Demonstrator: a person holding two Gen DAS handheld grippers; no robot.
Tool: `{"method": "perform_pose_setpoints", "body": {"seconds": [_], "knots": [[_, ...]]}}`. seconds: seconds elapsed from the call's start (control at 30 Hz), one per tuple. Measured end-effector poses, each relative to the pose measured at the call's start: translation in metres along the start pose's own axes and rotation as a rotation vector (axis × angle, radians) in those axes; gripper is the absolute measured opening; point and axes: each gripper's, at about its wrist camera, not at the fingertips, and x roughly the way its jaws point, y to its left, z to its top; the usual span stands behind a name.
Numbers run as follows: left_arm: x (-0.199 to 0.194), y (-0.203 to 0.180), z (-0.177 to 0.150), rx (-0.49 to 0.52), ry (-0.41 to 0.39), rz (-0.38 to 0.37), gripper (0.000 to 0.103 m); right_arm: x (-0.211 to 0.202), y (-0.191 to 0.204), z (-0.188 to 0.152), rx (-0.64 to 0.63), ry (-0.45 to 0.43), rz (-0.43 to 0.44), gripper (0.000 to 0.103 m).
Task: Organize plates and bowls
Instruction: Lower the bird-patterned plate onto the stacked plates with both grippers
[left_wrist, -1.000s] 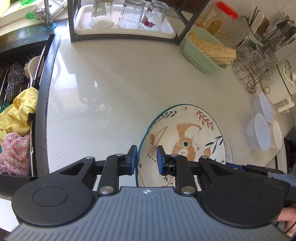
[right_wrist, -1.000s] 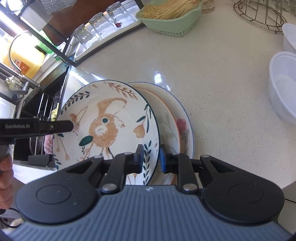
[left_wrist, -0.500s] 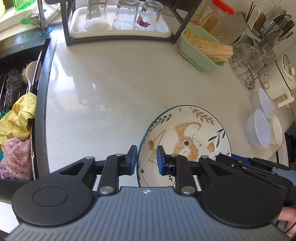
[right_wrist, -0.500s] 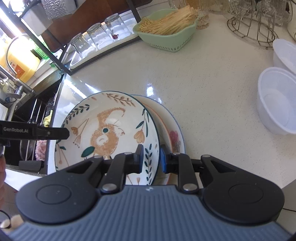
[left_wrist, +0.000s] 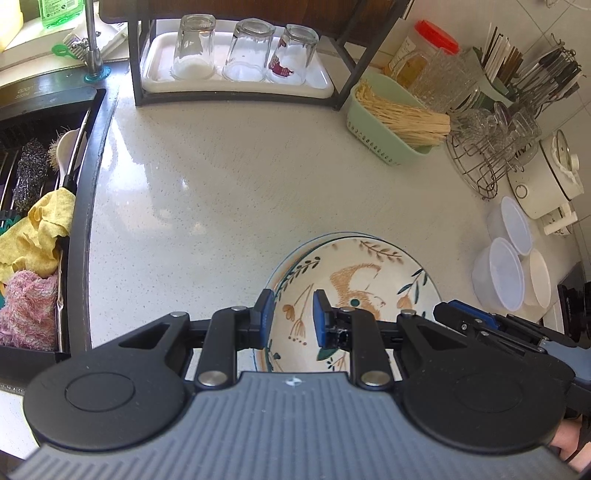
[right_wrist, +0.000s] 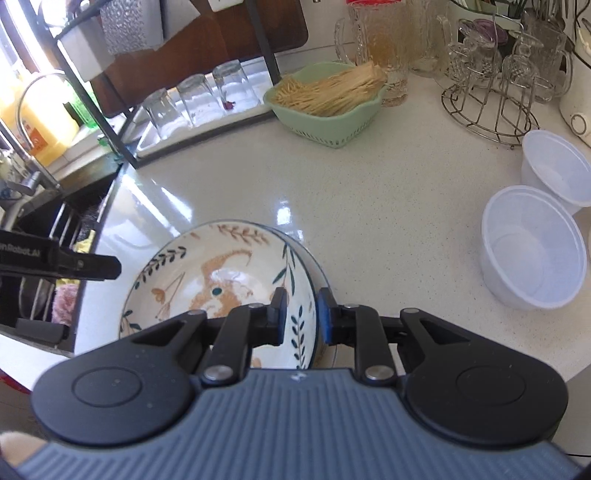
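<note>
Both tongs slant steeply down toward the front edge of the surface (left_wrist: 229, 192), and we see them gripping one painted plate (left_wrist: 354, 291) from opposite sides. The left tongs (left_wrist: 291, 317) stand narrowly parted with the plate's left rim between the blue pads, pressed on it as far as we can judge. The right tongs (right_wrist: 301, 314) are nearly closed across the plate's right rim, one pad inside and one outside. The plate sits over another plate (right_wrist: 314, 266) near the front edge of the surface, right of the middle; only a thin crescent of that lower one shows. Both tongs' bodies hide the plates' near parts, so we cannot tell whether the upper plate rests fully down. Clear plastic bowls (right_wrist: 532, 247) stand toward the right edge, partly cut off.
</note>
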Motion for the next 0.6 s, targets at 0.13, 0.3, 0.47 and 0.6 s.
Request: {"method": "perform_pose_setpoints", "body": {"seconds": [0.13, 0.3, 0.47, 0.6], "knots": [[-0.009, -0.005, -0.002, -0.016, -0.023, -0.002, 0.025, -0.006, -0.001, 0.002, -0.006, -0.014, 0.008, 0.021], [-0.025, -0.017, -0.003, -0.017, -0.065, -0.005, 0.025, -0.027, 0.000, 0.008, -0.013, -0.062, 0.029, 0.021], [-0.040, -0.031, -0.005, -0.014, -0.107, -0.008, 0.025, -0.052, 0.002, 0.016, -0.025, -0.128, 0.059, 0.021], [-0.054, -0.046, -0.010, -0.007, -0.150, -0.009, 0.025, -0.075, 0.001, 0.022, -0.014, -0.171, 0.094, 0.021]]}}
